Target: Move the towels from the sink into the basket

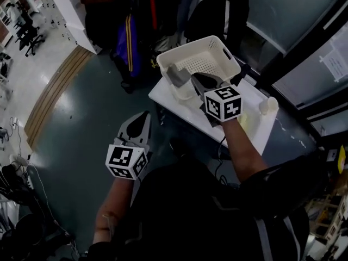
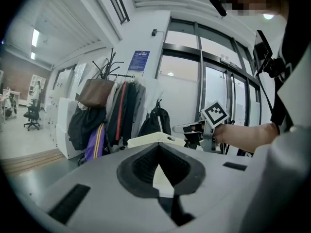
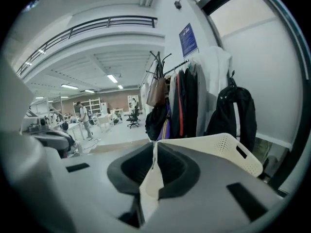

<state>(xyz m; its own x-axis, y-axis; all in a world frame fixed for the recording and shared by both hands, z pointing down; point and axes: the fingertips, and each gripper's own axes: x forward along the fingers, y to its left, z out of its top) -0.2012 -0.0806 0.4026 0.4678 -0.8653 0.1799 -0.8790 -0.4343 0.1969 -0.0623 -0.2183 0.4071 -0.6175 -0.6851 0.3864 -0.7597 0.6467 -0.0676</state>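
Note:
A white perforated basket (image 1: 187, 43) stands on a small white table (image 1: 255, 130). My right gripper (image 1: 177, 74) reaches level to the basket's near left corner. Its jaws are closed, and a cream strip of towel (image 3: 147, 186) shows pinched between them. Pale cloth (image 1: 184, 93) hangs just under the jaw tips. In the right gripper view the basket (image 3: 228, 149) lies right of the jaws. My left gripper (image 1: 142, 116) hangs over the floor, left of the table, jaws together with nothing in them. It looks toward the basket (image 2: 146, 140) and the right gripper (image 2: 187, 128). The sink is not clearly visible.
A small cream object (image 1: 268, 106) sits at the table's right end. Behind the table a coat rack with jackets and bags (image 1: 136, 31) stands beside a black backpack (image 1: 217, 10). Glass doors (image 1: 321, 53) close off the right side. Grey floor (image 1: 76, 124) lies to the left.

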